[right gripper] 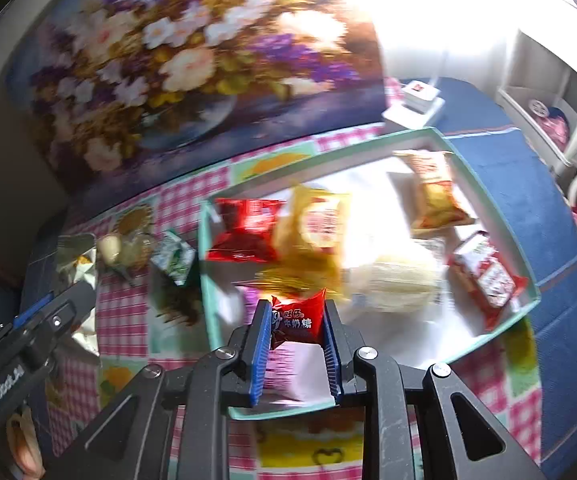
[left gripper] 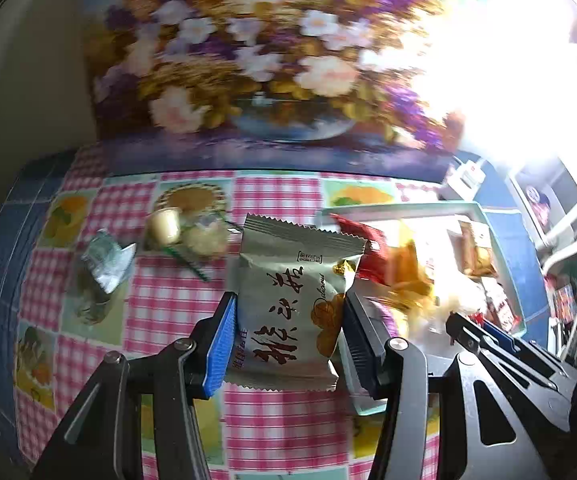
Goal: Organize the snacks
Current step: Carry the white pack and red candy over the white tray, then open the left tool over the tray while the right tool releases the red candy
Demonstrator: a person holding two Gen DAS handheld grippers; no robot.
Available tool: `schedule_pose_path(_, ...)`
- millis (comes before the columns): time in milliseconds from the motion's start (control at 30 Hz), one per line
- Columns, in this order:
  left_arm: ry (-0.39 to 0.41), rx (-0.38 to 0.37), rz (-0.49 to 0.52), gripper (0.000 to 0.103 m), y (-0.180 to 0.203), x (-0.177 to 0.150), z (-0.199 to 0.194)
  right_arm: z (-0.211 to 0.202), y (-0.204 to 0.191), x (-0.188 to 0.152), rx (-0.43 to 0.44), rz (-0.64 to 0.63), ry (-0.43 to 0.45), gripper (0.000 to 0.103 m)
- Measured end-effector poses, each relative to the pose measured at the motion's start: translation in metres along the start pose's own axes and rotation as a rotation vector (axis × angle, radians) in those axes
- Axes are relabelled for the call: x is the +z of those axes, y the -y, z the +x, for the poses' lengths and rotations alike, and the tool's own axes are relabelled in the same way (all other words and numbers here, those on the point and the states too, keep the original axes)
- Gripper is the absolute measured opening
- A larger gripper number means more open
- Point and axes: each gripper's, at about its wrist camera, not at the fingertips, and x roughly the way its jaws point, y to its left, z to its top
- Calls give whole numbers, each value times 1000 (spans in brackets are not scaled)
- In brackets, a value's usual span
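Silver and red snacks held in the tongs
Left gripper [left gripper: 288,320] clamps a silver pastry packet [left gripper: 292,300]; right gripper [right gripper: 295,340] pinches a small red candy [right gripper: 298,320] above the teal tray [right gripper: 488,332] at lower centre.

Snack count around the teal tray [right gripper: 492,216]

Two tongs, each gripping one packet — the left tongs [left gripper: 286,340] a silver pastry packet [left gripper: 292,296], the right tongs [right gripper: 296,344] a small red candy packet [right gripper: 298,318]. Inside the tray: two red packets [right gripper: 244,232], two yellow-orange packets [right gripper: 316,220] and one pale round pastry [right gripper: 392,284]. Left of the tray on the counter [right gripper: 124,308]: one green-and-white packet [right gripper: 174,258], one clear-wrapped pastry [right gripper: 134,248] — and one pale jelly cup [right gripper: 108,248].
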Motion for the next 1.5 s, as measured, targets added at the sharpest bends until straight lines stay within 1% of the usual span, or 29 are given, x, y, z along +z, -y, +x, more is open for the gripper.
schedule_pose_path(133,-26,-64,42,54,26,-2,8,-1,23,2,-31,40,-2,26)
schedule_pose_path(233,-44,-82,77,54,46,-5,11,-1,41,3,-38,79,-7,26)
schedule_pose_path(333,-59,-142,101,54,65,-9,12,-1,54,4,-45,106,-10,26)
schedule_pose_path(367,-64,-151,110,54,70,-10,13,-2,57,3,-48,113,-12,26)
schedule_pose_path(467,-69,-123,148,54,83,-13,17,1,65,2,-74,128,-22,26)
schedule_pose_path(533,-82,-112,159,54,88,-15,23,4,69,0,-69,136,-34,26)
schedule_pose_path(633,-101,-116,152,54,90,-18,29,12,75,-2,-67,150,-61,26)
schedule_pose_path(700,-106,-109,154,54,92,-19,35,19,77,-5,-84,157,-82,26)
schedule_pose_path(833,-128,-93,160,54,96,-23,46,30,79,-10,-86,165,-117,27)
schedule_pose_path(900,-134,-100,154,54,96,-23,48,34,81,-12,-80,174,-127,27)
schedule_pose_path(1100,-124,-89,157,54,98,-23,47,34,81,-12,-75,181,-125,29)
schedule_pose_path(1333,-119,-104,157,55,99,-22,46,32,84,-11,-65,199,-120,29)
schedule_pose_path(1500,-117,-95,141,56,94,-20,44,31,83,-11,-58,196,-119,29)
